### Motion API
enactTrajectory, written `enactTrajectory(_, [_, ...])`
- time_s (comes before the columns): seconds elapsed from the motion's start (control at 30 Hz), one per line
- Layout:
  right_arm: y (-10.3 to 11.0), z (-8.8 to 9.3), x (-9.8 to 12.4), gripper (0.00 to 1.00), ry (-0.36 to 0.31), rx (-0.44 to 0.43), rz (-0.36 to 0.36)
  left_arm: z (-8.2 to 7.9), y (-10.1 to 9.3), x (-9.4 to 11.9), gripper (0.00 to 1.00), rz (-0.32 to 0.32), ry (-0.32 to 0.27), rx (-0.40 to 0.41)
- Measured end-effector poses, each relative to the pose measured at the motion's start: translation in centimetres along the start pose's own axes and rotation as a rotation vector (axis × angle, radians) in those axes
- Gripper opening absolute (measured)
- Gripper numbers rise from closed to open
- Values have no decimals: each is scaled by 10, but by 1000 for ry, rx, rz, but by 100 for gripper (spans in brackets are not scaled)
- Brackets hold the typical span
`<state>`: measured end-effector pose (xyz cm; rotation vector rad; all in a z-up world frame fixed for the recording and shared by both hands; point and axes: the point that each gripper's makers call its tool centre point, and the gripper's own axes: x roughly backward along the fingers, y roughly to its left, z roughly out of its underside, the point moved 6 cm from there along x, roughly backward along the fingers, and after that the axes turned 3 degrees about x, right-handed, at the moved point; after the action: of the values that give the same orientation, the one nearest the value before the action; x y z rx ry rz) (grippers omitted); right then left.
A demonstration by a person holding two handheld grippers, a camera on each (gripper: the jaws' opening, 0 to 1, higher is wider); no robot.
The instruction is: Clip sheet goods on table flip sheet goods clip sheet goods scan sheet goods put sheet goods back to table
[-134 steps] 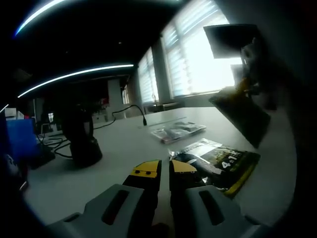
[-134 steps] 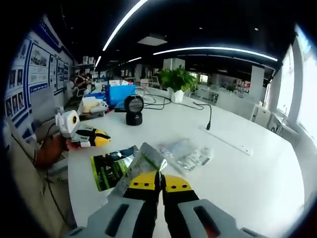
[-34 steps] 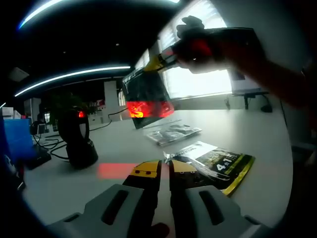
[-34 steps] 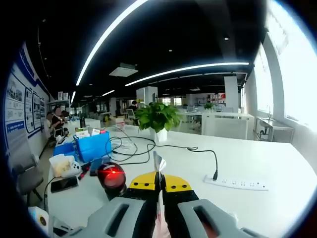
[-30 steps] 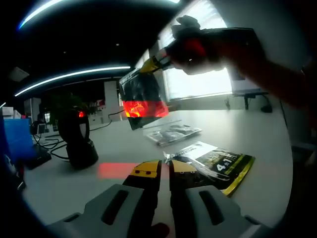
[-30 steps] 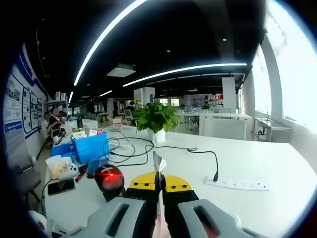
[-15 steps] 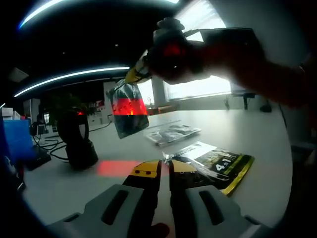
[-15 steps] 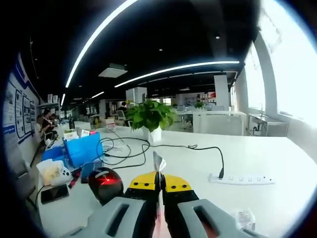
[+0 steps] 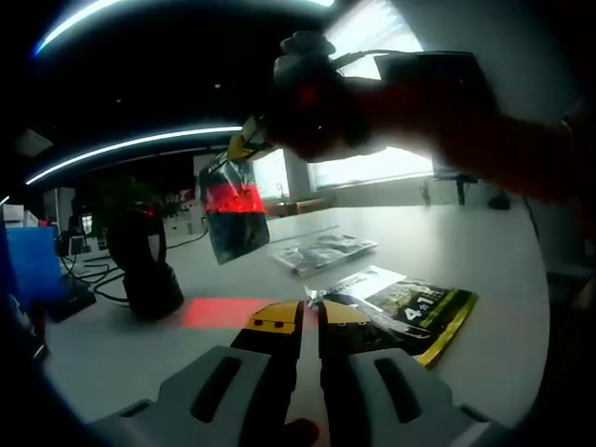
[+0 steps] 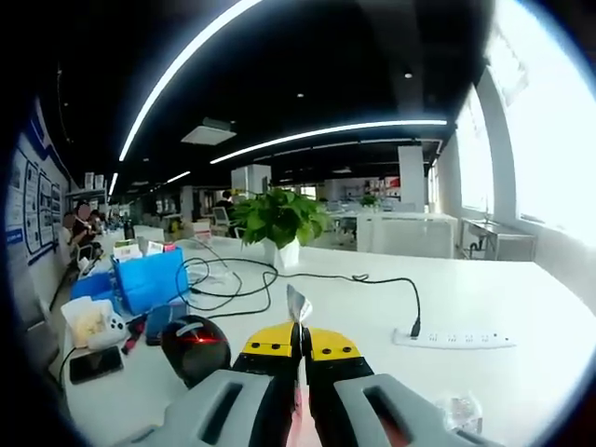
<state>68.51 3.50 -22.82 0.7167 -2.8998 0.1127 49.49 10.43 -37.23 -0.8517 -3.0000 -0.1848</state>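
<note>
Landmark is the scanner [image 9: 147, 270], a black unit standing on the white table [image 9: 521, 270]. Right gripper [image 9: 244, 144] is up in the air just right of the scanner and above it in the left gripper view, jaws clamped on the top edge of a dark pouch [image 9: 233, 207] that hangs down from the yellow tips, red scan light across its face. More red light lies on the table beside the scanner base. In the right gripper view the pouch [image 10: 297, 307] shows edge-on, pinched between the jaws, with the scanner [image 10: 191, 346] low and to the left, red glow on its head. Left gripper [image 9: 309, 317] is low over the table, right of the scanner, jaws together with nothing between them. A green pouch [image 9: 410, 312] lies flat just past its tips, a clear packet [image 9: 323, 250] farther back. Beyond the scanner: blue box [image 10: 147, 277], potted plant [image 10: 276, 223], power strip [image 10: 453, 340].
</note>
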Motion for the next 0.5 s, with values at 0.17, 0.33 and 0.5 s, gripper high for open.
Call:
enactTrajectory(0.17, [-5, -4, 7, 0, -13, 23, -17, 0, 0, 0, 0, -2, 1, -1])
enactTrajectory(0.33, [-8, -10, 16, 0, -35, 51, -35, 0, 0, 0, 0, -3, 2, -3])
enactTrajectory(0.5, [-15, -13, 23, 0, -37, 70, -54, 0, 0, 0, 0, -4, 3, -5])
